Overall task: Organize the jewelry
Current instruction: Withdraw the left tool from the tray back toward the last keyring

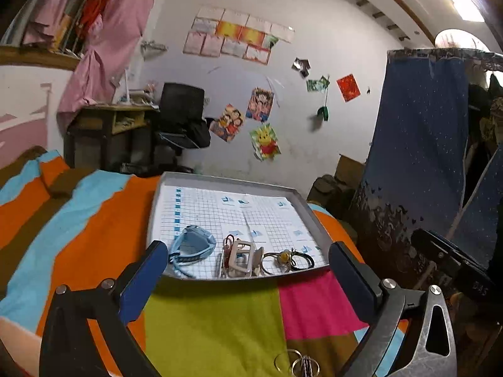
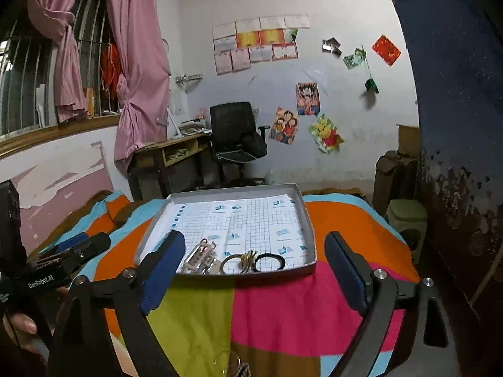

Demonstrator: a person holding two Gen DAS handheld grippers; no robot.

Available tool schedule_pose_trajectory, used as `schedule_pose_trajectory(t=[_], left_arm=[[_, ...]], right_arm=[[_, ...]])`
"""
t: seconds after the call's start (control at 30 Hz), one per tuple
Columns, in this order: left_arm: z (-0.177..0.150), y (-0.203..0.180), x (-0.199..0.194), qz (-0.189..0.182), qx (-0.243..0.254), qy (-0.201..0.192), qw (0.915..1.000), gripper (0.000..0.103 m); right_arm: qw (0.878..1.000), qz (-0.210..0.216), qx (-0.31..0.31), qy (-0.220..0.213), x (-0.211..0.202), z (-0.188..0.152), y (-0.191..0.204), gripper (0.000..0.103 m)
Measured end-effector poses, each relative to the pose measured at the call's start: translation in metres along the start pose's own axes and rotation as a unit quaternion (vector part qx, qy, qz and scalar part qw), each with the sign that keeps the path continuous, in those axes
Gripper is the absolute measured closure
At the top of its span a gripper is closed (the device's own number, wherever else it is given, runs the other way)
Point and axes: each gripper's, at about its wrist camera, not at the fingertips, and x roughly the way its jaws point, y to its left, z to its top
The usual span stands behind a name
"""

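Observation:
A shallow grey tray (image 1: pixel 314 216) (image 2: pixel 306 220) lined with grid paper lies on a colourful striped bedspread. Along its near edge sit a blue watch (image 1: pixel 191 248), a white clip with a red piece (image 1: pixel 240 257) (image 2: pixel 201 257), a ring with a yellow charm (image 1: pixel 281 259) (image 2: pixel 243 260) and a black hair tie (image 1: pixel 303 260) (image 2: pixel 270 262). My left gripper (image 1: pixel 248 279) is open, hovering just before the tray's near rim. My right gripper (image 2: pixel 254 267) is open too, in front of the same rim. Metal rings (image 1: pixel 297 366) (image 2: pixel 231 364) lie on the bedspread under both grippers.
The left gripper's body (image 2: pixel 63 267) and a hand (image 2: pixel 22 326) show at the right wrist view's left edge. Beyond the bed stand a wooden desk (image 2: pixel 169 154), a black office chair (image 2: pixel 235 135), a blue fabric wardrobe (image 1: pixel 418 163) and a green stool (image 2: pixel 405 223).

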Motion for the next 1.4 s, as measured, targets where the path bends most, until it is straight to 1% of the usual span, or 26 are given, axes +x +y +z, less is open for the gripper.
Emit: schedule_pose_trajectory(t=[0.03,0.13,0.33,0.5,0.63,0.8,0.9,1.13,1.4], left_arm=[[-0.002,-0.001,-0.009,0.002,0.0,-0.005,1.0,0.0],[-0.011,-0.003,-0.033,0.007,0.006,-0.014,0.9999,0.0],[-0.035,-0.006,-0.077,0.015,0.016,-0.02,0.9996,0.0],[-0.06,-0.005,-0.098,0.026,0.022,-0.009,0.9994,0.0],[-0.078,0.002,-0.104,0.034,0.013,0.008,0.9993,0.0],[-0.095,0.007,-0.102,0.037,0.016,0.039,0.9984,0.0],[-0.104,0.009,-0.099,0.041,0.024,0.05,0.9977,0.0],[-0.115,0.01,-0.092,0.048,0.036,0.064,0.9962,0.0],[-0.124,0.013,-0.08,0.057,0.043,0.088,0.9936,0.0]], right_arm=[[1.0,-0.002,-0.005,-0.003,-0.009,-0.002,0.002,0.012],[1.0,-0.001,-0.021,-0.01,-0.035,-0.01,0.008,0.011],[0.999,0.003,-0.04,-0.024,-0.086,-0.032,0.022,0.007],[0.998,0.001,-0.056,-0.027,-0.113,-0.052,0.028,0.006],[0.998,-0.004,-0.065,-0.025,-0.128,-0.07,0.031,0.006],[0.996,-0.019,-0.082,-0.014,-0.131,-0.089,0.035,0.006],[0.996,-0.023,-0.084,-0.004,-0.132,-0.098,0.036,0.006],[0.997,-0.03,-0.061,0.022,-0.122,-0.116,0.028,0.006],[0.997,-0.037,-0.041,0.06,-0.1,-0.14,0.022,0.006]])
